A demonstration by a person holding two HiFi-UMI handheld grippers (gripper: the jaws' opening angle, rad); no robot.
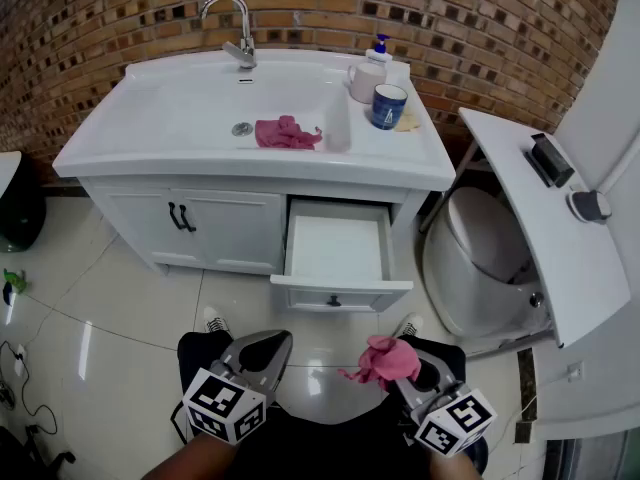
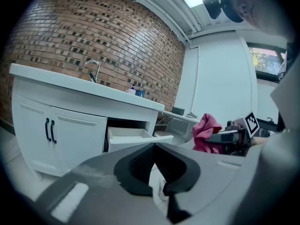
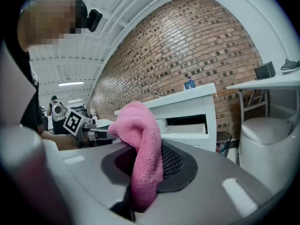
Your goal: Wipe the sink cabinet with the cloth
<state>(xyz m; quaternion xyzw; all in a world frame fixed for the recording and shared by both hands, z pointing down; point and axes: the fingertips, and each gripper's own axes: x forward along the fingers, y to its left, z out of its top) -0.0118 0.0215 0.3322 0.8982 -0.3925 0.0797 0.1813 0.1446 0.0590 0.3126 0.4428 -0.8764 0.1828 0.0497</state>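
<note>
Pink microfibre cloth [image 1: 380,356] is pinched in our right gripper [image 1: 400,368] at bottom centre, white sink cabinet [image 1: 215,230] straight up-frame, slightly nearer that side, left gripper [image 1: 268,344] closed on nothing.

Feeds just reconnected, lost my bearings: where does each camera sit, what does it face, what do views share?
Head view: on the person's head, steeply down at sink cabinet and open drawer; left gripper, right gripper below.
Left gripper view: low, facing the cabinet front over its shut, empty jaws.
Right gripper view: low, facing the cabinet over jaws clamping the pink cloth.
Shared: the drawer in all three; each gripper view shows the other gripper.
</note>
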